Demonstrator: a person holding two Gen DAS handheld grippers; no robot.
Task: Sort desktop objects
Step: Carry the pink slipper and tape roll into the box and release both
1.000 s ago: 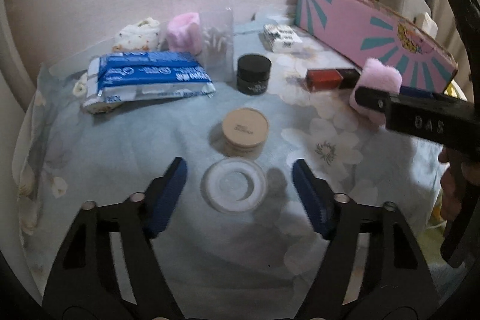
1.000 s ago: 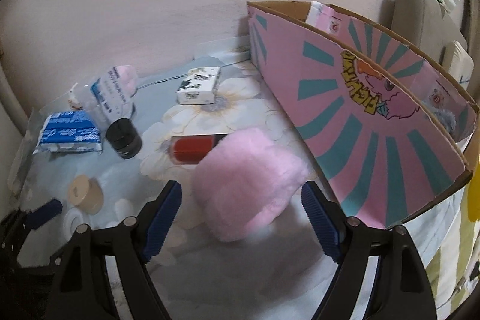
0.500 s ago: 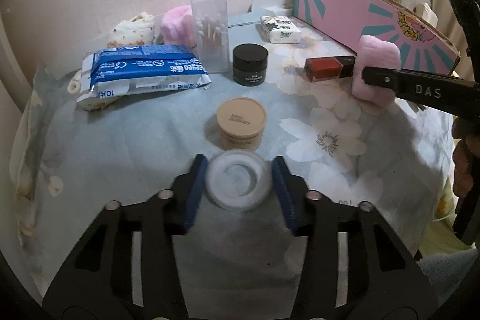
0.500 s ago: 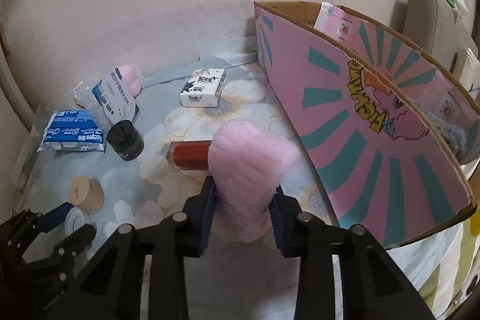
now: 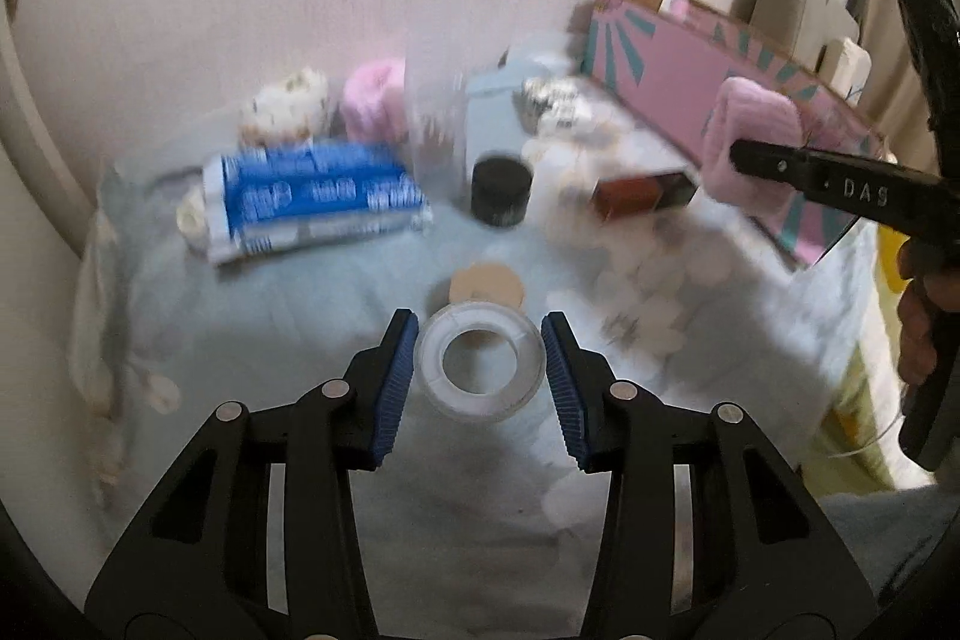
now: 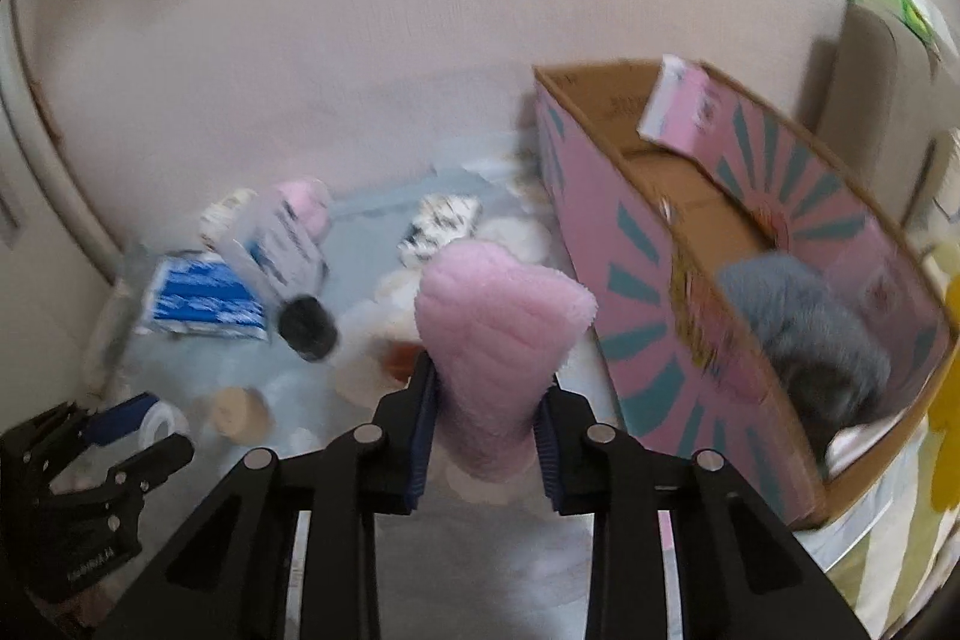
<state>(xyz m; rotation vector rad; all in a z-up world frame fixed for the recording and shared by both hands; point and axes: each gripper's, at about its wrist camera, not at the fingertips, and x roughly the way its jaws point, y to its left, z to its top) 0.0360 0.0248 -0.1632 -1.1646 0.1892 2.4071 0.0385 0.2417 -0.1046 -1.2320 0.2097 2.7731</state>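
Both views blurred; detail on the far things is soft. Along the desk's (image 5: 252, 292) left edge lies a blue-and-white packet (image 5: 312, 202), with a tall clear container (image 5: 435, 124) and a black jar (image 5: 501, 196) toward the middle; none is in the way of either gripper. Left gripper (image 5: 478, 370): jaws clamped on the rim of a clear tape roll (image 5: 480, 367), blue pads bearing on opposite sides, the roll seemingly lifted clear of the cloth above the tan round tin (image 5: 486, 283) near the front edge. Risk: the roll is hard, smooth and round, held only at two narrow lines, so a tilt or quick swing could let it pivot or squirt out, landing on the tin or rolling off the front edge. Right gripper (image 6: 483, 415): jaws have just been closing and now pinch the lower end of a pink plush item (image 6: 498, 316), most of its bulk standing free above the pads. Risk: the soft pile compresses, so the grip may creep, and the floppy top could catch the near wall of the pink-and-teal carton (image 6: 690, 316) at the desk's right edge if carried over too low. A grey plush piece (image 6: 810, 316) already sits inside, leaving less room at that end. The two grippers work close together; crossing paths toward the carton could knock them together.
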